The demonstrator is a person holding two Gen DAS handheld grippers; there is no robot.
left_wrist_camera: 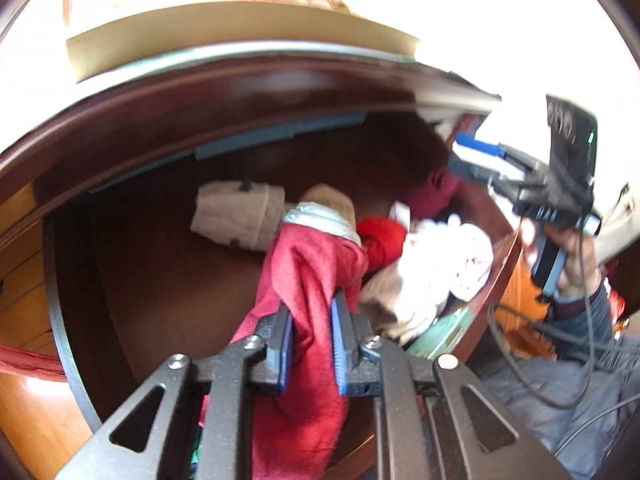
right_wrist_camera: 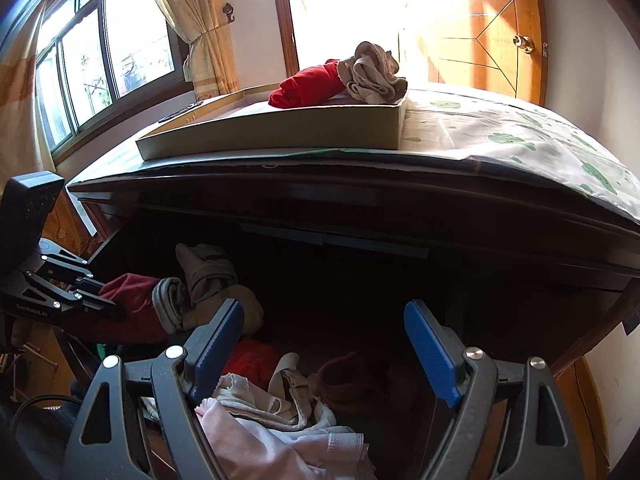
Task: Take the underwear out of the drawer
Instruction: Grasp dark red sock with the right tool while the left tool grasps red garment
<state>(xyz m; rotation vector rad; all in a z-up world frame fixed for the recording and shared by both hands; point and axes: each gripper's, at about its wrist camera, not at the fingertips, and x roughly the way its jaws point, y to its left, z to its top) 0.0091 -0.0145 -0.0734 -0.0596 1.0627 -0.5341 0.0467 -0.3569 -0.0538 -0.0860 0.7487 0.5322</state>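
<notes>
The left tongs (left_wrist_camera: 311,322) are clenched on a dark red pair of underwear (left_wrist_camera: 304,280), the cloth pinched between the blue pads and hanging down past them, its grey waistband (left_wrist_camera: 320,220) uppermost. Gripped near the middle like this, the garment drapes free on both sides, which should let it come clear of the open drawer (left_wrist_camera: 160,272) without dragging its neighbours along.

The right tongs (right_wrist_camera: 324,344) stand released, jaws wide with nothing between them, poised over the heap of pale pink and white garments (right_wrist_camera: 280,432) at the drawer's near right corner, probably ready for the next pick.

More clothing lies deeper in the drawer: a rolled beige piece (left_wrist_camera: 236,216), a bright red one (left_wrist_camera: 380,240), and a maroon item (left_wrist_camera: 434,192) towards the back, though the blur makes its kind hard to tell.

On the desk (right_wrist_camera: 500,140) above the drawer sits a shallow tray (right_wrist_camera: 280,136) already holding a red garment (right_wrist_camera: 308,84) and a beige one (right_wrist_camera: 372,72), so that looks like where the held pair belongs.
</notes>
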